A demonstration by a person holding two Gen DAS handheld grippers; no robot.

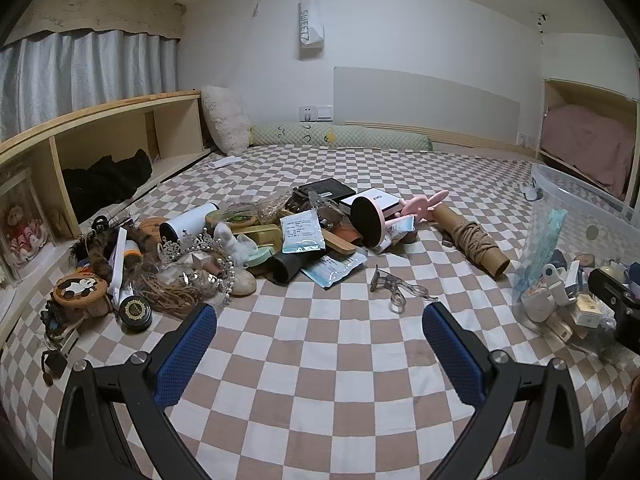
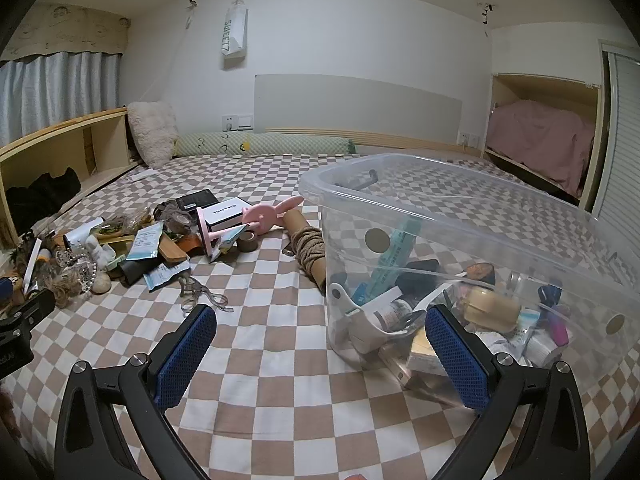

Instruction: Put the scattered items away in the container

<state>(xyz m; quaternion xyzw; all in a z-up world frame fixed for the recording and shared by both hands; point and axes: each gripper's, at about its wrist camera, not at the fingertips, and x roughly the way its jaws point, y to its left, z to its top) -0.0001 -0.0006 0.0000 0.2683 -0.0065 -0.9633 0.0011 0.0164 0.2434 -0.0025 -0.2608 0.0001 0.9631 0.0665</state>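
- Hovering over the checkered bedspread (image 1: 320,360): left gripper (image 1: 320,320) spread wide, holding nothing.
- Right gripper (image 2: 320,320) also spread wide and empty, sitting just near-left of the clear container (image 2: 460,200).
- Container sitting at right, already partly filled with small boxes and tubes; wall looking thin and flexible, so dropping in from above rather than pushing against it.
- Scattered pile (image 1: 240,240) lying left of centre, far of the left gripper.
- Nearest loose piece: eyelash curler (image 1: 394,286), lying apart from the pile, just far-right of the left gripper. Judging light, rigid, slick, low-profile; pinching across the handle loops, fingers pressing into the soft bedding.
- Cardboard tube with rope (image 1: 476,240) lying far right, near the container. Judging light, stiff; gripping on the rope wrap for friction, not the bare tube.
- Foil sachets (image 1: 332,270): thin, floppy, slippery; taking by an edge.
- Tiara (image 1: 192,246): probably fragile, snag-prone, tangled beside cord; lifting slowly by the band.
- Black round tin (image 1: 136,312) at near left: compact, rigid; gripping across the diameter.
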